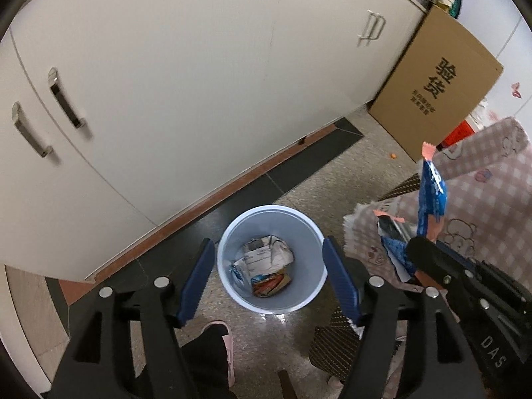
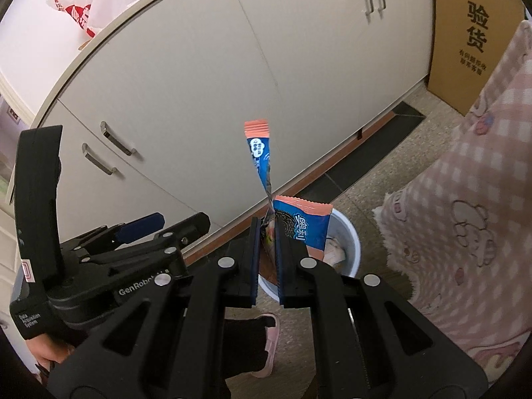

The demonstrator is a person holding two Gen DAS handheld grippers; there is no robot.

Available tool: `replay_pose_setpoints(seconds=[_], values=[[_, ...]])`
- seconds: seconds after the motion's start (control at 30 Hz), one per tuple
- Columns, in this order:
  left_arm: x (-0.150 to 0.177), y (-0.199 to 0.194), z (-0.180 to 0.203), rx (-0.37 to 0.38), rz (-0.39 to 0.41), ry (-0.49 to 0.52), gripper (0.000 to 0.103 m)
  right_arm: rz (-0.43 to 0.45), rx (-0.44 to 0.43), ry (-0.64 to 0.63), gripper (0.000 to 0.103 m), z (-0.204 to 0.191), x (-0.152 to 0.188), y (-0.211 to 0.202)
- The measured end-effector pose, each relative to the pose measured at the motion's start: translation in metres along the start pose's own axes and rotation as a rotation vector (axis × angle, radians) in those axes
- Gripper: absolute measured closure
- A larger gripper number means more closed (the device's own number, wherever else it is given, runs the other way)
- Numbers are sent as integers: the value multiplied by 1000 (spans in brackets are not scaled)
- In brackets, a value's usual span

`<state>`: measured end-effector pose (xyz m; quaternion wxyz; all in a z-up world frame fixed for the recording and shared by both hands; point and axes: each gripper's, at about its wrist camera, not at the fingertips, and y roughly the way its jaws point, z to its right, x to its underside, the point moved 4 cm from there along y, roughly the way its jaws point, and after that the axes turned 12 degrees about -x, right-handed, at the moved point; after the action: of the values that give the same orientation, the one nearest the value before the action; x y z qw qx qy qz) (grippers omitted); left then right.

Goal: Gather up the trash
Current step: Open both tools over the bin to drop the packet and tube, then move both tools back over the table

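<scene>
The left gripper (image 1: 269, 279) hangs with fingers spread and empty above the grey trash bin (image 1: 232, 232) on the floor. The right gripper (image 2: 267, 256) clamps a blue cookie wrapper (image 2: 302, 229) beside the bin, its twisted tail pointing upward.

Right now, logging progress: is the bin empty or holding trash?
Holding trash: the bin shows crumpled paper and a wrapper at its bottom.
</scene>
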<state>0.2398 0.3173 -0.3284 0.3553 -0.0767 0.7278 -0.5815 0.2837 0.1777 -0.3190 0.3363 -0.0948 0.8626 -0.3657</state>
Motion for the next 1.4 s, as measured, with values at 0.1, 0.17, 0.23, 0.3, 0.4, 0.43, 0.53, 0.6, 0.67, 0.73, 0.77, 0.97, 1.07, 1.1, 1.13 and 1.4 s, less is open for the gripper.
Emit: replay_pose_setpoints(seconds=[0.1, 0.17, 0.23, 0.3, 0.4, 0.43, 0.53, 0.6, 0.67, 0.73, 0.77, 0.97, 1.07, 1.1, 1.13, 1.4], values=[[-1, 4, -7, -21, -3, -14, 37, -10, -11, 12, 94, 0, 0, 11], [-1, 8, -11, -29, -7, -24, 36, -13, -22, 19, 93, 1, 0, 16], [0, 12, -15, -35, -16, -34, 36, -14, -30, 37, 87, 4, -1, 21], [0, 16, -17, -41, -24, -41, 36, -17, -32, 57, 50, 7, -2, 27], [2, 22, -19, -47, -36, -42, 36, -12, -24, 51, 48, 9, -1, 30], [2, 24, -19, -48, -40, -42, 36, -15, -31, 54, 48, 9, -1, 31], [4, 26, -18, -47, -45, -46, 36, -27, -36, 60, 48, 12, 1, 35], [4, 26, -17, -46, -43, -43, 36, -31, -39, 63, 48, 14, 1, 36], [3, 25, -17, -47, -40, -40, 36, -31, -37, 62, 48, 15, 2, 35], [3, 23, -16, -45, -35, -38, 36, -26, -32, 60, 48, 15, 3, 31], [3, 21, -16, -46, -32, -37, 36, -23, -23, 56, 48, 15, 3, 29], [-3, -2, -10, -30, 6, -29, 36, 39, 37, -16, 48, 4, -6, -2], [-10, -24, -3, -21, 49, -22, 36, 96, 71, -57, 48, -4, -16, -31], [-13, -36, 0, -14, 72, -25, 36, 109, 74, -65, 48, -6, -19, -38], [-15, -45, 2, -8, 90, -28, 36, 128, 77, -72, 48, -8, -22, -48], [-35, -144, 39, 65, 293, -17, 36, 297, 102, -121, 48, -21, -43, -144]])
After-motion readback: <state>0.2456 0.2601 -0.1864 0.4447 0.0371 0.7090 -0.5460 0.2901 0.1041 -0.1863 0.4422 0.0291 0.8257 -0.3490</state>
